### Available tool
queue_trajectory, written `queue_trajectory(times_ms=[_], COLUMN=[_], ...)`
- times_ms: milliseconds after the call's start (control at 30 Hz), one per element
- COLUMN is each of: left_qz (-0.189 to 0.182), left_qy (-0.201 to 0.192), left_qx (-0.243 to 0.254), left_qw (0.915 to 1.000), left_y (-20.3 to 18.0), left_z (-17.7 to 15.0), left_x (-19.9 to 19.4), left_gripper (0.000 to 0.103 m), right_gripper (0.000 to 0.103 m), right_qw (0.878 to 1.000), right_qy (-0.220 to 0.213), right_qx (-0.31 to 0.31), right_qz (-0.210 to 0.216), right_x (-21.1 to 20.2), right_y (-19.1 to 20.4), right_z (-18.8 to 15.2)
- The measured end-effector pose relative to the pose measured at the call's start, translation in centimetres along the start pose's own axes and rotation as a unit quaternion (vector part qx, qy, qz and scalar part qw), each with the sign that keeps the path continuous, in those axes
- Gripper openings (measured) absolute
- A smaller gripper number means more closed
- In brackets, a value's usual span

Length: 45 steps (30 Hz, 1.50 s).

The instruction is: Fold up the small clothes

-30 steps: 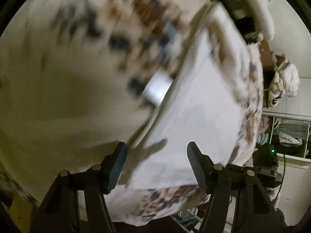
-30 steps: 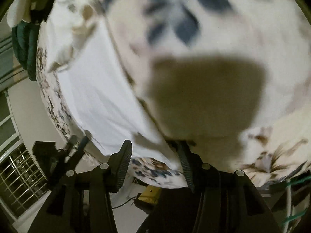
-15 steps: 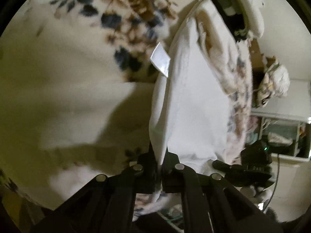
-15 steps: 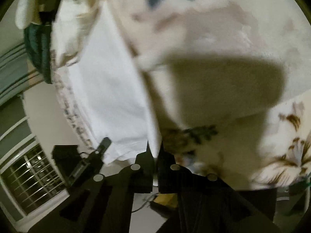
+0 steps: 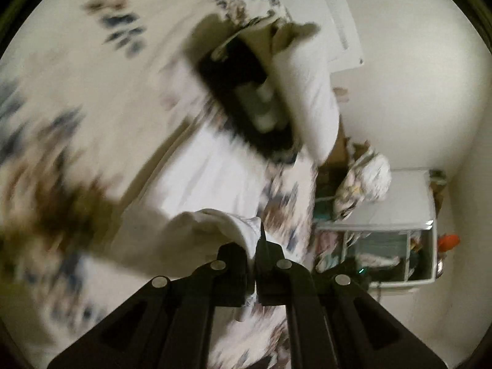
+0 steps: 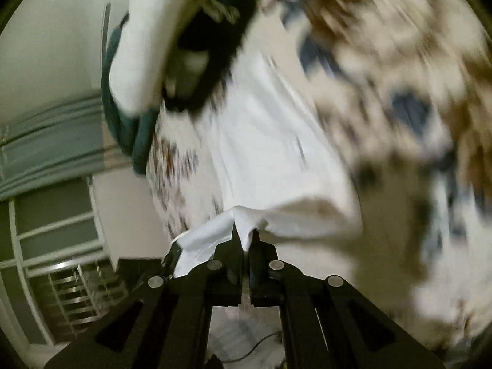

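Note:
A small white garment (image 5: 200, 181) lies on a floral bedspread (image 5: 77, 98). My left gripper (image 5: 256, 240) is shut on one near corner of the garment, which bunches up at the fingertips. In the right wrist view the white garment (image 6: 264, 141) stretches away from me, and my right gripper (image 6: 246, 243) is shut on its other near corner, lifted off the bedspread (image 6: 415, 123). Both views are motion-blurred.
A white pillow (image 5: 307, 92) and a dark furry item (image 5: 246, 101) lie at the far end of the bed. A white shelf unit (image 5: 384, 236) with a cloth bundle on it stands to the right. A window with a grille (image 6: 61, 261) is to the left.
Both grippers closed on the garment's near corners, then lifted and swung them up and forward; the view now faces the pillow end of the bed.

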<state>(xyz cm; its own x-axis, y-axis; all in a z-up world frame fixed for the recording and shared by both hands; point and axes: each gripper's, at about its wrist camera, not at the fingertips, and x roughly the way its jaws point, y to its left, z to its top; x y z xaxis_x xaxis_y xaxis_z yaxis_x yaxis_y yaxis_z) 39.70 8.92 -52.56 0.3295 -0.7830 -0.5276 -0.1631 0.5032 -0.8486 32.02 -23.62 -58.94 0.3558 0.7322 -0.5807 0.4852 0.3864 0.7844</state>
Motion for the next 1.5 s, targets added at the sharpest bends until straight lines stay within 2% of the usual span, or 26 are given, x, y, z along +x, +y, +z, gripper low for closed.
queue_trajectory(times_ms=[33, 67, 100, 133, 167, 200, 267, 333, 433, 533, 633, 667, 700, 733, 767, 800, 933, 1033, 1067, 1100, 1133, 1167, 1233, 1333, 1400, 1500], left_qz=[0.001, 0.006, 0.010, 0.013, 0.014, 0.018, 0.029, 0.062, 0.101, 0.138, 0.153, 0.147, 0.144, 0.142, 0.145, 0.140, 0.142, 0.158, 0.159, 0.150, 0.140, 0.132, 0.120, 0.109, 0.088, 0.080], left_qy=[-0.001, -0.002, -0.008, -0.011, -0.013, -0.017, -0.023, -0.020, -0.004, 0.021, 0.026, 0.020, 0.014, 0.012, 0.016, 0.012, 0.013, 0.040, 0.045, 0.049, 0.050, 0.048, 0.054, 0.081, 0.101, 0.104], left_qx=[0.001, 0.001, 0.001, 0.001, -0.001, 0.000, 0.012, 0.034, 0.046, 0.051, 0.053, 0.059, 0.067, 0.080, 0.095, 0.108, 0.126, 0.113, 0.112, 0.111, 0.109, 0.103, 0.092, 0.062, 0.035, 0.036], left_qw=[1.0000, 1.0000, 0.9999, 0.9999, 0.9998, 0.9997, 0.9993, 0.9973, 0.9938, 0.9889, 0.9865, 0.9872, 0.9872, 0.9865, 0.9847, 0.9842, 0.9817, 0.9801, 0.9799, 0.9813, 0.9829, 0.9847, 0.9870, 0.9888, 0.9904, 0.9906], left_y=[-0.2, -0.2, 0.0, 0.3, 0.5, 0.7, 1.1, 1.5, 2.5, 3.9, 4.6, 4.6, 4.2, 3.7, 3.1, 2.3, 1.5, 2.2, 2.4, 2.6, 2.6, 3.1, 4.0, 6.3, 7.6, 8.0], left_z=[1.7, 3.5, 5.1, 6.0, 7.0, 7.5, 7.9, 7.7, 7.1, 7.2, 8.2, 8.6, 8.8, 9.0, 9.4, 9.6, 11.5, 11.8, 11.4, 10.8, 10.2, 9.1, 7.8, 5.6, 4.4, 3.4], left_x=[1.3, 2.4, 3.1, 3.5, 3.7, 3.6, 3.2, 2.7, 3.2, 5.3, 7.7, 8.4, 8.5, 8.9, 9.4, 9.5, 10.0, 9.3, 8.6, 7.7, 7.2, 6.2, 5.5, 6.1, 7.2, 8.9], left_gripper=[0.005, 0.012, 0.026, 0.034, 0.050, 0.053, 0.056, 0.057, 0.057, 0.057, 0.056, 0.054, 0.031, 0.008, 0.000, 0.000, 0.000, 0.006, 0.018, 0.041, 0.054, 0.070, 0.071, 0.071, 0.071, 0.071], right_gripper=[0.002, 0.003, 0.005, 0.006, 0.016, 0.023, 0.044, 0.053, 0.061, 0.061, 0.061, 0.061, 0.059, 0.043, 0.009, 0.002, 0.002, 0.003, 0.009, 0.014, 0.033, 0.056, 0.069, 0.069, 0.069, 0.070], right_qw=[1.000, 1.000, 1.000, 0.999, 0.999, 0.999, 0.998, 0.998, 0.995, 0.991, 0.989, 0.988, 0.987, 0.987, 0.986, 0.984, 0.976, 0.976, 0.976, 0.976, 0.976, 0.978, 0.984, 0.990, 0.992, 0.995], right_qy=[-0.007, -0.017, -0.029, -0.042, -0.041, -0.042, -0.057, -0.066, -0.072, -0.056, -0.042, -0.041, -0.041, -0.043, -0.045, -0.051, -0.092, -0.054, -0.049, -0.047, -0.042, -0.037, -0.023, 0.015, 0.036, 0.065], right_qx=[0.003, 0.007, 0.006, 0.007, 0.012, 0.016, 0.011, -0.007, -0.038, -0.060, -0.070, -0.074, -0.079, -0.084, -0.089, -0.095, -0.094, -0.083, -0.082, -0.083, -0.083, -0.081, -0.071, -0.054, -0.043, -0.028], right_qz=[0.005, 0.005, -0.002, -0.003, -0.002, 0.000, -0.006, -0.012, -0.056, -0.108, -0.125, -0.130, -0.132, -0.130, -0.132, -0.142, -0.174, -0.192, -0.194, -0.197, -0.196, -0.190, -0.161, -0.133, -0.115, -0.064], right_x=[0.2, 0.9, 1.5, 2.1, 2.6, 2.7, 2.0, 1.1, 0.2, 1.4, 3.6, 4.2, 4.9, 5.4, 5.6, 5.7, 5.1, 5.8, 5.8, 5.6, 4.9, 4.5, 3.7, 3.9, 5.0, 7.1], right_y=[0.4, 1.2, 1.9, 2.6, 3.0, 2.9, 3.1, 2.8, 2.3, 1.1, 0.5, 0.5, 0.7, 0.9, 1.2, 1.6, 2.1, 1.5, 1.4, 1.4, 1.2, 1.0, 0.1, -2.3, -4.0, -6.1], right_z=[1.5, 3.4, 5.0, 7.1, 8.4, 9.5, 11.1, 11.5, 10.9, 10.9, 11.2, 11.6, 12.1, 12.5, 12.8, 12.9, 13.6, 14.5, 14.5, 14.3, 14.0, 13.7, 12.6, 10.7, 9.7, 8.9])
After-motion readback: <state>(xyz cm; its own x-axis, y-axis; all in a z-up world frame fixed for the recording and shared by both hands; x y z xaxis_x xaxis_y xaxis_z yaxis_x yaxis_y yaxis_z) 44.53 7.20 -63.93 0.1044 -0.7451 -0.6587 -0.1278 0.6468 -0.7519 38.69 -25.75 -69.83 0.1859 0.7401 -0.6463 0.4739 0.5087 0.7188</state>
